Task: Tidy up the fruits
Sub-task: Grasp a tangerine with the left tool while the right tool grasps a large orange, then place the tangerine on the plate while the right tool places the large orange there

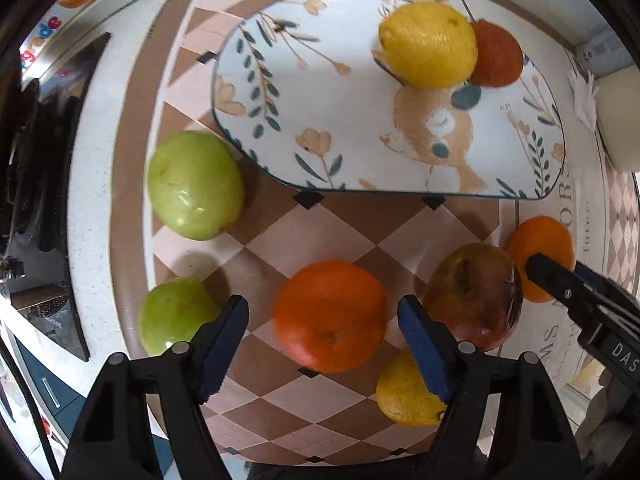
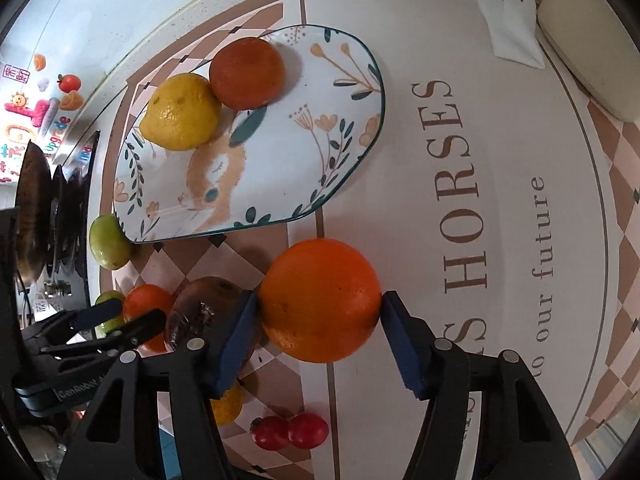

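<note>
A floral plate holds a lemon and a dark orange. My left gripper is open, its blue pads either side of an orange on the mat, not touching it. My right gripper is shut on another orange, also seen in the left wrist view. A brownish-red apple, two green fruits and a second lemon lie on the mat.
Two small red tomatoes lie near the front edge. A white napkin and a cream container sit at the far right. A stove with dark pans is at the left.
</note>
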Demonstrator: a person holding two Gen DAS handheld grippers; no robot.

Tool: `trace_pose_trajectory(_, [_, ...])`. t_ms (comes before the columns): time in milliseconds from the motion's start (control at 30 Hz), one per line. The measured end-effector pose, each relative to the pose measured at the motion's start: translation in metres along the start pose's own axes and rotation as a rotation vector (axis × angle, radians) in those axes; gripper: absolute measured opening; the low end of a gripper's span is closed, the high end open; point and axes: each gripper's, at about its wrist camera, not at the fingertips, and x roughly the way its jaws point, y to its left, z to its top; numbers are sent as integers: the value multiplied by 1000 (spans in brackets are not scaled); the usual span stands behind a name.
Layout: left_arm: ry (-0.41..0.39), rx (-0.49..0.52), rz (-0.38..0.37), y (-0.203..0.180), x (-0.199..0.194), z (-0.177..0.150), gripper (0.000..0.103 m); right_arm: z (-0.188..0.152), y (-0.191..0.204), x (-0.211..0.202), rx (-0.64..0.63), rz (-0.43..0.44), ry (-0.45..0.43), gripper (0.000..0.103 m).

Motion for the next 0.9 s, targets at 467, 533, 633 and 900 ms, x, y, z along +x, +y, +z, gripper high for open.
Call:
trace_pose_trajectory(467, [-8, 38, -12, -4, 18, -14, 61, -28, -42, -7, 127, 46, 61, 77])
trace_pose_trajectory(533, [-13, 45, -7, -9, 21, -16, 61, -28, -38, -14, 102, 3, 31, 77])
trace_pose_trajectory(633, [-2, 50, -20, -13, 21, -21, 61, -29, -30, -17, 52, -19, 28, 77])
trace_pose_trajectory(900, [-13, 58, -9, -19, 22, -38, 61, -23, -13, -1, -31, -73, 43, 71])
